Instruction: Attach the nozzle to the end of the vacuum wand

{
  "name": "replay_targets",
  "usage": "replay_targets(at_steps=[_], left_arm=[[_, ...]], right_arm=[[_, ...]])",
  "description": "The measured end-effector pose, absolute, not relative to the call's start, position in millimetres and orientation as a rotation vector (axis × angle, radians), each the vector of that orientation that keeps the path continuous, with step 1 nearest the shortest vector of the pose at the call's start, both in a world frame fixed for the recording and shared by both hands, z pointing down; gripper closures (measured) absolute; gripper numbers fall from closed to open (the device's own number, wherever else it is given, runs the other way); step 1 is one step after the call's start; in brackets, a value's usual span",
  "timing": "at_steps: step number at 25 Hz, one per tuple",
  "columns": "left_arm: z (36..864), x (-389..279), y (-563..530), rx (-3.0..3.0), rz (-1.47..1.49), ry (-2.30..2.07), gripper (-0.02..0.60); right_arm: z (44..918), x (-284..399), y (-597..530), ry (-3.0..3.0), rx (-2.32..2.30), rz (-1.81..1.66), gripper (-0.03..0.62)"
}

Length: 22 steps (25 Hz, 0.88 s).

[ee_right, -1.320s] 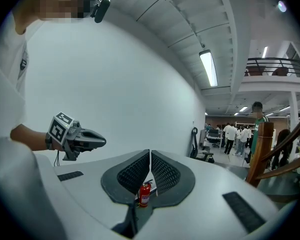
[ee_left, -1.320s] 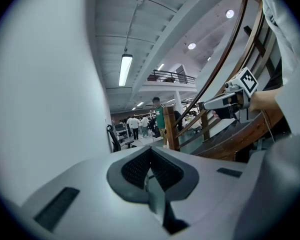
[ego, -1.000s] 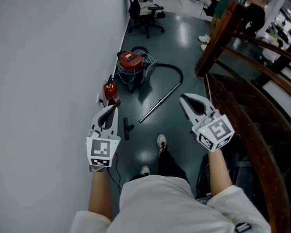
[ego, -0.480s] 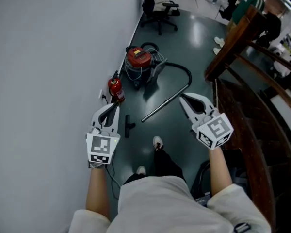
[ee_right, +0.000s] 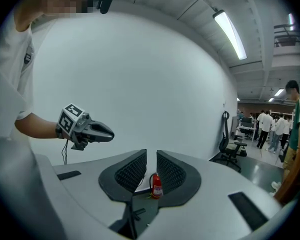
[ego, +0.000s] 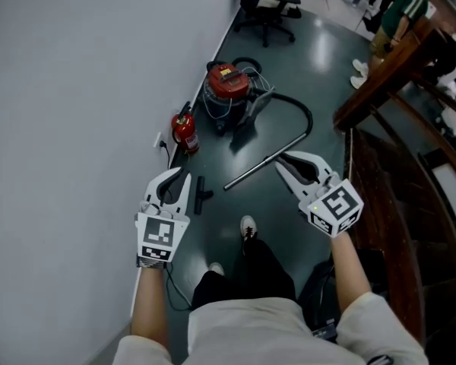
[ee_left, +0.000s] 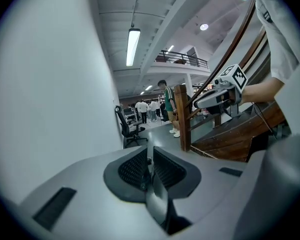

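The small black nozzle [ego: 202, 195] lies on the dark floor near the wall. The metal vacuum wand [ego: 264, 163] lies slantwise to its right and joins a black hose [ego: 300, 111] to the red vacuum [ego: 228, 82]. My left gripper [ego: 182, 176] hangs in the air just left of the nozzle. My right gripper [ego: 280, 161] hovers over the wand's middle. Both have just been opening and stand slightly open, with nothing between the pads [ee_left: 166, 169] [ee_right: 172, 173]. Through the right gripper's jaws I see the nozzle [ee_right: 135, 213] on the floor below.
A red fire extinguisher [ego: 185, 131] stands by the white wall [ego: 76, 90], also visible as the extinguisher [ee_right: 156, 185]. A wooden stair railing [ego: 380, 82] runs along the right. An office chair [ego: 270, 6] and people stand farther back. My shoes [ego: 248, 226] are just behind the nozzle.
I have stepped closer to the vacuum. Both grippers have sunk toward the floor, and the right one now overlaps the wand. Their jaws have parted a little.
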<state>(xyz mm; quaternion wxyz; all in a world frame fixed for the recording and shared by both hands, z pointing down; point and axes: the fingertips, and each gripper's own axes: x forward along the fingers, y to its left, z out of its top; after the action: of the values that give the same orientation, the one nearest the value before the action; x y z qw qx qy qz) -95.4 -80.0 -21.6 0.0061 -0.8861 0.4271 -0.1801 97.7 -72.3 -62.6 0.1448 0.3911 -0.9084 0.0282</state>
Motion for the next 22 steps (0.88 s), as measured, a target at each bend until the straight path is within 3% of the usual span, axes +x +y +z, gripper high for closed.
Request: replay_targets(at_steps=[4, 22], left_arm=[[40.8, -95.1, -94.8, -2.805, -0.578, 1.342, 0.540], [290.4, -92.0, -147.1, -2.878, -0.685, 1.251, 0.500]], right_arm=[[-1.3, 93.4, -90.9, -2.607, 1.078, 0.094, 0.489], [256.4, 82.9, -172.3, -2.633, 0.824, 0.101, 0.452]])
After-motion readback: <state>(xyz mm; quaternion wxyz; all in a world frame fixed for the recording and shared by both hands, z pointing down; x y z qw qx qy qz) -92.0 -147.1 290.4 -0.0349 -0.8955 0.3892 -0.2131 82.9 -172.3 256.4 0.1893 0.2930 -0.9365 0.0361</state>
